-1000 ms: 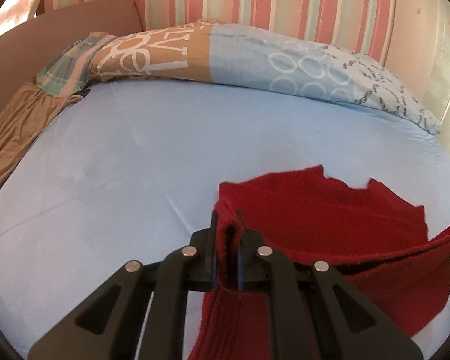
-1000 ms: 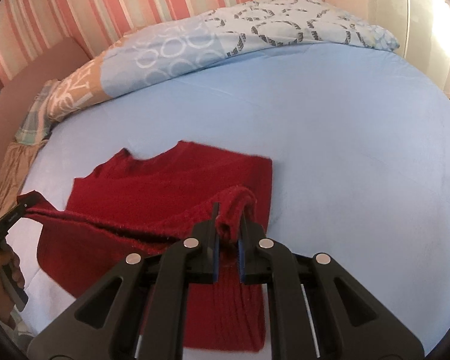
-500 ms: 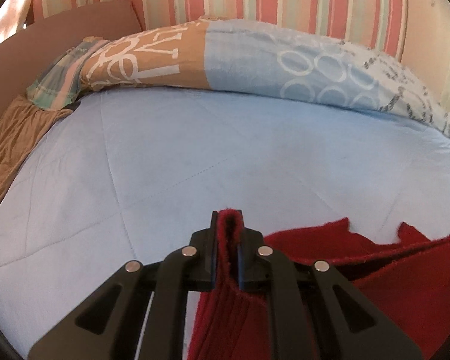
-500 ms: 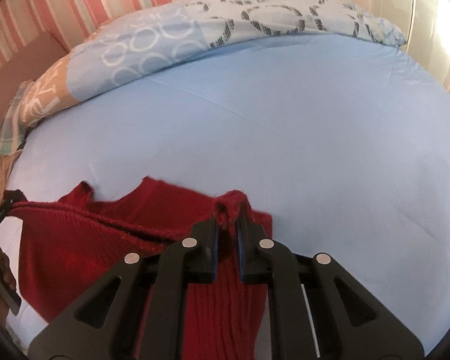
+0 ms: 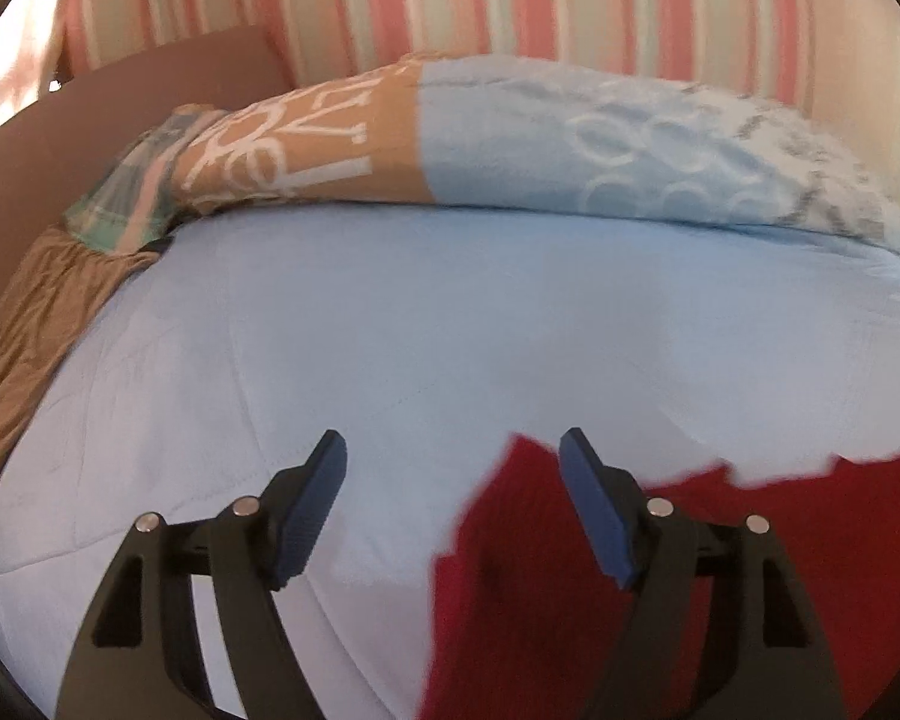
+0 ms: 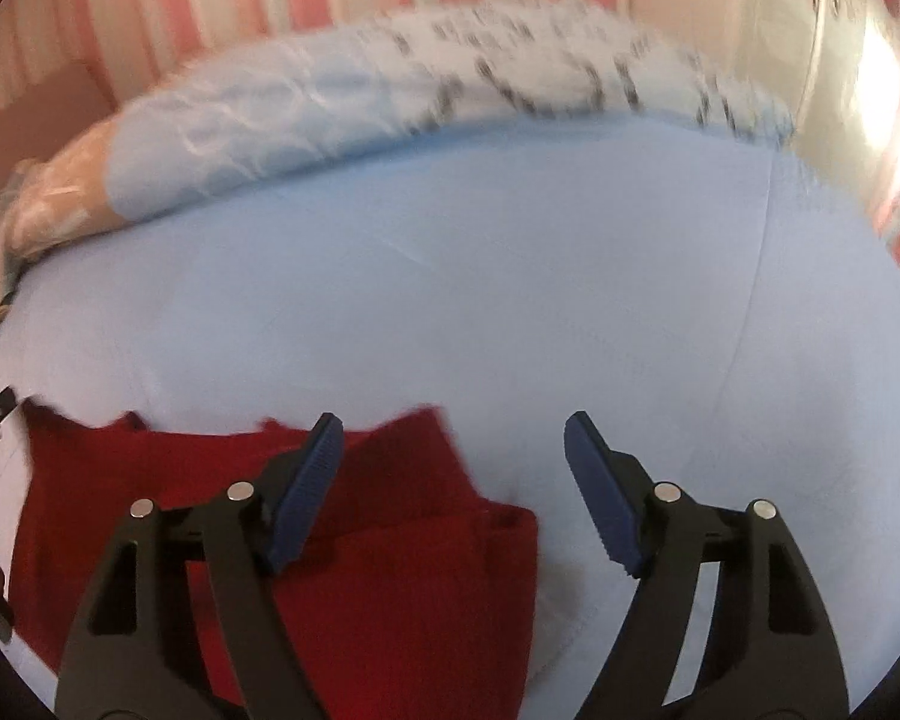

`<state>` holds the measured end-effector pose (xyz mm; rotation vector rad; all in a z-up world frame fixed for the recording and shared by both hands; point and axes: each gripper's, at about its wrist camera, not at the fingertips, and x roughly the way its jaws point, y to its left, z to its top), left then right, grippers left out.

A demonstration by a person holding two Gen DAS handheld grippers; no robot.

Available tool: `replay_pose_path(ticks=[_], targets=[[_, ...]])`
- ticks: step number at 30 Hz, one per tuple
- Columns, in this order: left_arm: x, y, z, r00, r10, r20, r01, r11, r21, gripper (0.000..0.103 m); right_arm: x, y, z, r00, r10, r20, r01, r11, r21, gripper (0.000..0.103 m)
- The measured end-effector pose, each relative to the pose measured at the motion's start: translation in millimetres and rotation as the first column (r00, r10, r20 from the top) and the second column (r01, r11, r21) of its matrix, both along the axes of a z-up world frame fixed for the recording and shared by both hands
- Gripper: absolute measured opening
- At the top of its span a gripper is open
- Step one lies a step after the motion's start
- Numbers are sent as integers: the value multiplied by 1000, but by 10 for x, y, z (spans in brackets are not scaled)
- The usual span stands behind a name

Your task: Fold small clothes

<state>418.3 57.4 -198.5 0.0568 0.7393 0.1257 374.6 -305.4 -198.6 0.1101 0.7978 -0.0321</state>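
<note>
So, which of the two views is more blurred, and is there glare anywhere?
Right wrist view: strongest motion blur, smearing the patterned duvet; bright glare at the right edge. Left wrist view: milder blur on the duvet and the red sweater; a washed-out patch top left. Both: fisheye bending, dark corners; fingers stay sharp.

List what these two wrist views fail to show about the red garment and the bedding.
- red garment, left wrist view: lower part cut off by the frame edge and covered by the left gripper.
- red garment, right wrist view: fold layers smeared by motion blur.
- patterned quilt, right wrist view: print blurred beyond reading.
</note>
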Motion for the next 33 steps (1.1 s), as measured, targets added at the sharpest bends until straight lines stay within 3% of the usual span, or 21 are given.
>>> replay_pose_path(ticks=[1,6,7,9,10,13,19,20,21,22,24,30,33], targets=[[-92,-63,16,1000,-29,0,29,1000,4,74,-100,99,36,999,44,15,-44,999,0,78],[-572,-405,8,992,-121,19,121,992,37,76,-340,716,-151,979,204,-23,-204,962,-184,79],[-603,-454,-13,991,-136,12,136,990,39,76,-303,733,-198,976,213,-38,-216,958,-187,79],[-553,-525,-83,987,-157,-21,158,987,37,76,-165,709,-256,968,240,-72,-246,966,-84,78],[-505,-521,-104,987,-158,-31,159,987,34,76,-91,695,-274,963,255,-89,-259,965,-37,69],[-340,-499,-39,988,-152,-23,153,988,13,76,157,824,-272,951,278,-136,-289,954,-74,51],[-56,-498,10,990,-136,-48,136,991,-5,76,542,979,-568,928,239,-285,-265,963,-54,50],[-44,-500,0,990,-134,-48,134,991,-4,76,588,1013,-658,919,235,-316,-269,961,-69,46],[-40,-503,-11,990,-135,-49,135,991,1,76,615,1035,-720,913,228,-338,-271,959,-86,34],[-34,-507,-25,989,-137,-50,138,990,7,76,621,1050,-763,912,226,-342,-274,957,-98,20],[-17,-503,-69,988,-141,-59,142,990,15,76,611,1041,-750,921,222,-322,-265,959,-97,9],[50,-434,-222,991,-112,-73,114,993,10,76,617,851,-487,977,139,-165,-154,984,-86,9],[101,-425,-356,993,-89,-83,93,995,40,76,707,814,-560,984,92,-155,-108,990,-95,11]])
